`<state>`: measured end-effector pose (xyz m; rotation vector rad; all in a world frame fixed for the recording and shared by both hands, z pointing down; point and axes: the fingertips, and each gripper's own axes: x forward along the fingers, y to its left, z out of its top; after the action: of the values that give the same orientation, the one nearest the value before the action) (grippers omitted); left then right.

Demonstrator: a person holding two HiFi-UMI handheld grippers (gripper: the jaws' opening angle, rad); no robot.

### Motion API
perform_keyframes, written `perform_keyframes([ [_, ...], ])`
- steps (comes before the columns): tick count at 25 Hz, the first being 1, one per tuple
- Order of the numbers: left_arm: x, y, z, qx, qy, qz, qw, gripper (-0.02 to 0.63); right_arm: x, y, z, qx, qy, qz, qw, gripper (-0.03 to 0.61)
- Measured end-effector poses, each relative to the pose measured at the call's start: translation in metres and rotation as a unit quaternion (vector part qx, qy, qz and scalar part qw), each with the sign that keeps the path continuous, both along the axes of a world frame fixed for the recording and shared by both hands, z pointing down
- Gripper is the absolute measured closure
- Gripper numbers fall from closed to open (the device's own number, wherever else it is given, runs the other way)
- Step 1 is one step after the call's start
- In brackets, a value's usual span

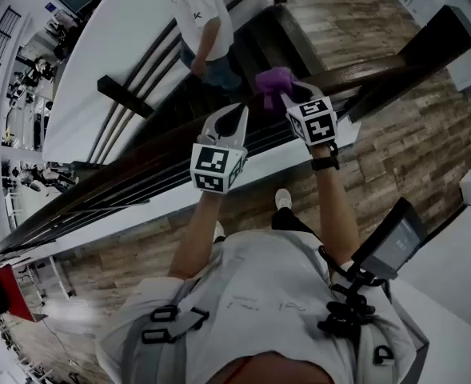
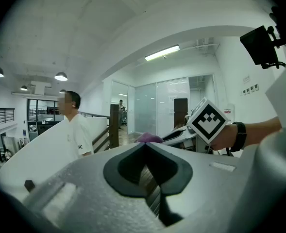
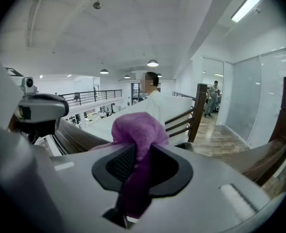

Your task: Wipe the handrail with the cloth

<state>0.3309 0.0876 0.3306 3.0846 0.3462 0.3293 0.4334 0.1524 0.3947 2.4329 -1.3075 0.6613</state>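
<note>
I hold both arms stretched forward over the handrail (image 1: 371,66), side by side: right tool (image 1: 287,96) clamped on the purple cloth (image 1: 273,79), left tool (image 1: 240,112) pinched shut, empty.

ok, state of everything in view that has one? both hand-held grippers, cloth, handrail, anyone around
Left hand-held gripper: jaws together, nothing held, above the handrail.
Right hand-held gripper: shut on the cloth.
Cloth: purple, bunched, sticking out past the jaw tips; contact with the rail unclear.
Handrail: dark wood, curved, both grippers at it.
Person: upright on the stairs beyond the rail.
</note>
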Motion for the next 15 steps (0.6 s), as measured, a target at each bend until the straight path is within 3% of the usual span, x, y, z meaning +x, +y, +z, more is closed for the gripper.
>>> perform_keyframes([
  [7,0.053,0.075,0.001,-0.006,0.002,0.057,0.9983,0.614,0.079,0.077,-0.004,-0.020,0.042,0.056,0.997,0.492],
  [12,0.093,0.127,0.011,-0.007,-0.024,0.083,0.9963,0.614,0.144,0.141,-0.006,-0.034,0.058,0.115,0.991,0.492],
  [15,0.111,0.154,0.007,-0.016,-0.013,0.104,0.9944,0.614,0.169,0.167,-0.009,-0.032,0.060,0.139,0.988,0.492],
])
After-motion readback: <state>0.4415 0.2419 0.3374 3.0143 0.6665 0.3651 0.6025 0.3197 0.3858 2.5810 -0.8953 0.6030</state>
